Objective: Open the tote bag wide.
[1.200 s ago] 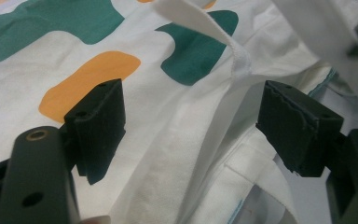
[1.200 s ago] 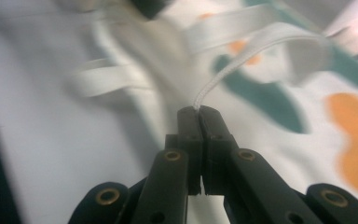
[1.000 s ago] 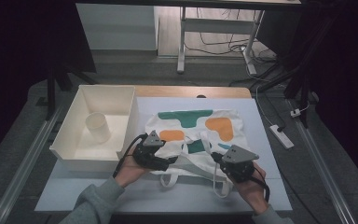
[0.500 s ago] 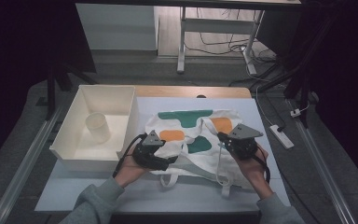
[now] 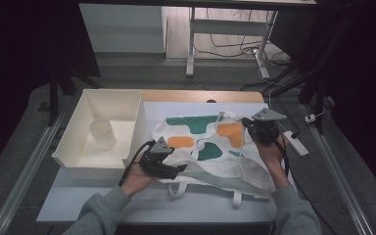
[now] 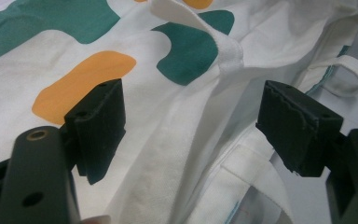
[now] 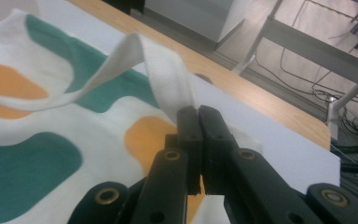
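A white tote bag with green and orange patches lies flat on the pale mat. My left gripper rests at the bag's near left edge, jaws open, with cloth lying between the pads but not pinched. A sewn strap end sits just below it. My right gripper is at the bag's far right, shut on a white strap that loops up from its tips. In the high view the strap arcs over the orange patch.
A white bin stands left of the bag with a white cup inside. A wooden table edge runs along the far side. A white bar-shaped object lies at the right, beside my right hand.
My right gripper has travelled from the bag's near right corner to its far right side, taking the strap with it. The left gripper has stayed put.
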